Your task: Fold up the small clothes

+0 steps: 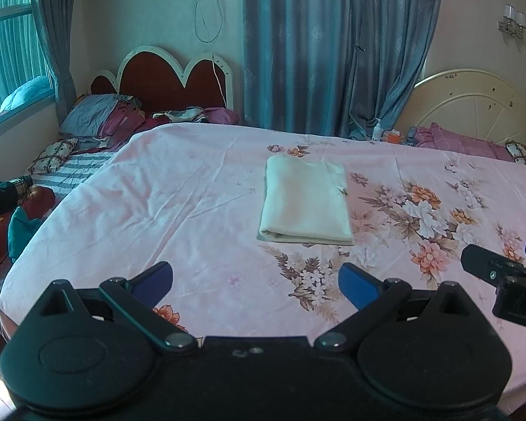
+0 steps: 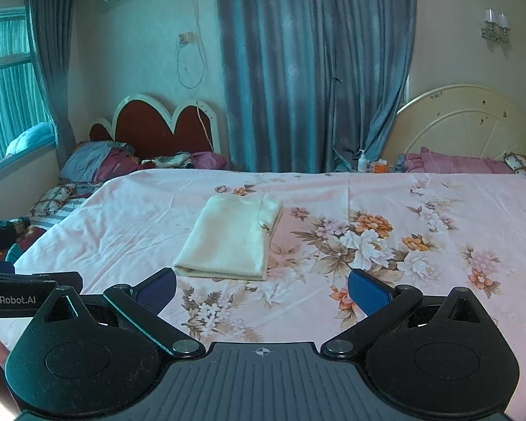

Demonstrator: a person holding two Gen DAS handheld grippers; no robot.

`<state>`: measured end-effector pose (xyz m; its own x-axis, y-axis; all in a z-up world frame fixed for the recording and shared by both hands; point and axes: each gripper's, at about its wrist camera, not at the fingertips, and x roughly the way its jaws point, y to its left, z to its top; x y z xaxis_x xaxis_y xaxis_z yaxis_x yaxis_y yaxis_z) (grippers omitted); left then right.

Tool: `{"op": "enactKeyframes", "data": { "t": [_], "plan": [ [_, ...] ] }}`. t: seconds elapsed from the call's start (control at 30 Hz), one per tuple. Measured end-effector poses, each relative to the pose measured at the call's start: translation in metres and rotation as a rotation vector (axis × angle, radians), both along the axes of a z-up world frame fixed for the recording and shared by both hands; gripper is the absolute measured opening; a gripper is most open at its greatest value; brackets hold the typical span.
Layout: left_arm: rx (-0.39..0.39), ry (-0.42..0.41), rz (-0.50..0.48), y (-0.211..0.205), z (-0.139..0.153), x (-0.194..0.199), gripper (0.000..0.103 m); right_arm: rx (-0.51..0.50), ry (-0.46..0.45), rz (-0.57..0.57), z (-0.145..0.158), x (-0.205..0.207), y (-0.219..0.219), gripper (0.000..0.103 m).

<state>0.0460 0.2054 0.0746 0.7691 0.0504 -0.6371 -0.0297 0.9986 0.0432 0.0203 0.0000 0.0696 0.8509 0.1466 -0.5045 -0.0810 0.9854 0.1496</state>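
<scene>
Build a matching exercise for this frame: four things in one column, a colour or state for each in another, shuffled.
Things:
1. folded garment
2. bedsheet
3. heart-shaped headboard
4. left tongs

Descriptions:
A. dark red with a white border
B. open, holding nothing
C. cream, lying flat in a neat rectangle
D. pink with a flower print

Pairs: 1-C, 2-D, 3-A, 4-B
</scene>
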Motion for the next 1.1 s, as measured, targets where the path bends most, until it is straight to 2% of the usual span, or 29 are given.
{"op": "enactKeyframes", "data": {
  "t": [0.83, 1.1],
  "plan": [
    [-0.001, 0.010, -0.001, 0.000, 0.003, 0.004, 0.101, 0.004, 0.009, 0.009, -0.005, 0.009, 0.001, 0.103],
    [-0.004, 0.011, -0.013, 0.001, -0.004, 0.013, 0.101, 0.004, 0.015, 0.013, -0.009, 0.015, 0.002, 0.103]
  ]
}}
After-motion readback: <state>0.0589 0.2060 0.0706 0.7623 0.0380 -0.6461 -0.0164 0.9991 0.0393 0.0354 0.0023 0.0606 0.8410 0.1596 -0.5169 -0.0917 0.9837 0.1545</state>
